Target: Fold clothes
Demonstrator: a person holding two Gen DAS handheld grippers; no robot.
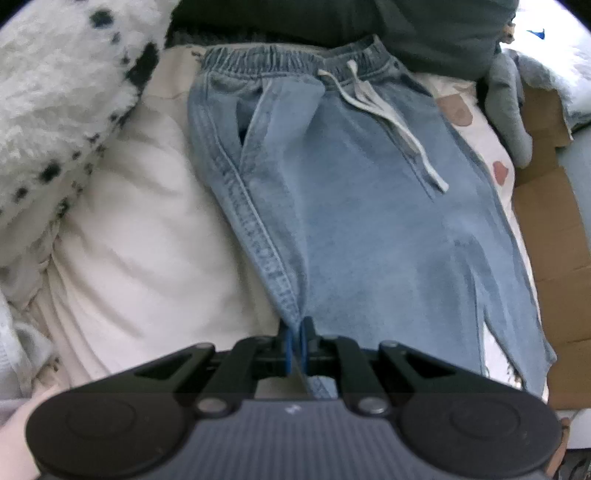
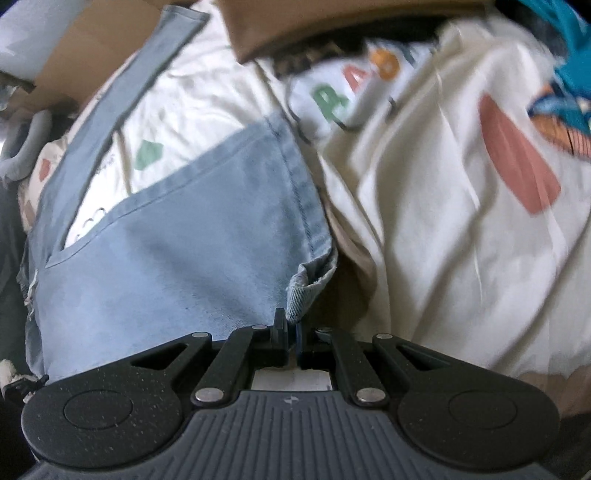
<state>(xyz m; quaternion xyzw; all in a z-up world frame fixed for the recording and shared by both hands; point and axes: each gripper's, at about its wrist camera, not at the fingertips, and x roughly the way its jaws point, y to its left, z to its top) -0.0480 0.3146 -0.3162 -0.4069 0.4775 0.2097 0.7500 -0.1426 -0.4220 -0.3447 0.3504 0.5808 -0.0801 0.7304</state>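
Light blue denim jeans (image 1: 369, 221) with an elastic waistband and a white drawstring (image 1: 384, 110) lie on a cream sheet, waistband at the far end. My left gripper (image 1: 296, 328) is shut on the jeans' left side seam at the near edge. In the right wrist view the jeans' leg (image 2: 166, 258) spreads to the left. My right gripper (image 2: 290, 325) is shut on the frayed hem corner (image 2: 306, 284) of that leg.
A white fluffy spotted blanket (image 1: 55, 103) lies at the left. A dark garment (image 1: 424, 33) lies beyond the waistband. Cardboard (image 1: 554, 240) is at the right. A cream patterned sheet (image 2: 443, 221) and a brown box (image 2: 314, 26) show in the right wrist view.
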